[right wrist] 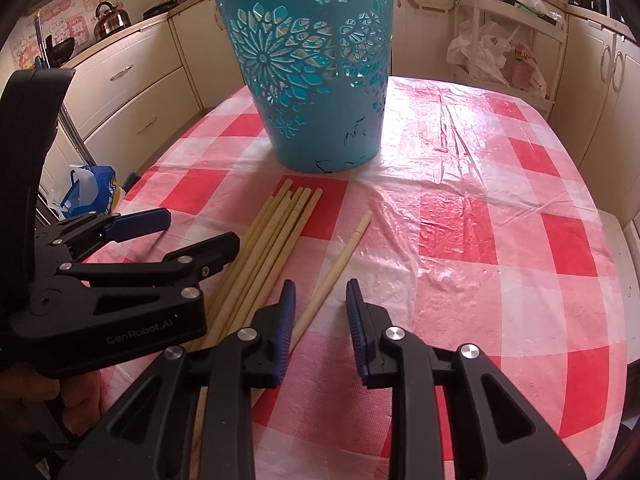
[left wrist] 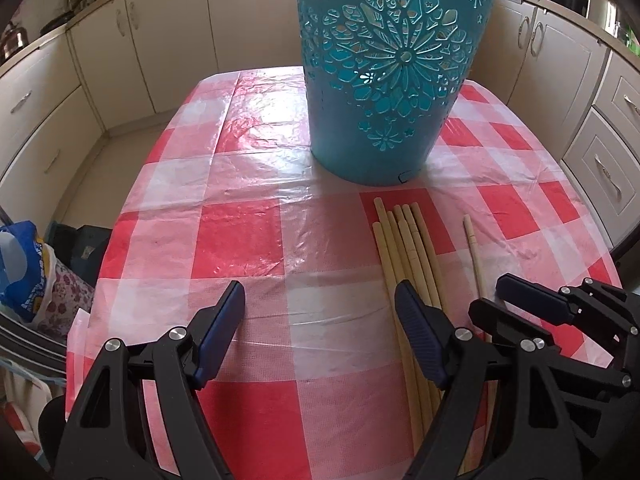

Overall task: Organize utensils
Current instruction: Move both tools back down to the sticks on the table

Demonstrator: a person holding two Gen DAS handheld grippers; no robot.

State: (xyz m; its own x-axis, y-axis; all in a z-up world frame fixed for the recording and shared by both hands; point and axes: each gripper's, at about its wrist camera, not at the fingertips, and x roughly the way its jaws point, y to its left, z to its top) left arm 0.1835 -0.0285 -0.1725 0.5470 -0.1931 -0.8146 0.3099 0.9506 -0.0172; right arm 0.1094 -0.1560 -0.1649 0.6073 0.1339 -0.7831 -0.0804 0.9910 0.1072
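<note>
The right gripper and left gripper were both open and held nothing, near chopsticks by a blue basket.

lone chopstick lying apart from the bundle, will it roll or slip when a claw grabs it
The lone chopstick looks thin, rigid and light, so it should lift without bending. Its rounded shaft on the glossy plastic tablecloth may roll or skid if nudged sideways. The open right claw probably needs a centred pinch.

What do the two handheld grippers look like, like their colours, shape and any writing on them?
Both are alike: the left gripper and right gripper have matte black plastic linkage arms with triangular cut-outs and silver round pivot screws. Each finger ends in a dark blue ribbed pad. The left gripper's body carries grey "GenRobot.AI" lettering. No cables show.
</note>
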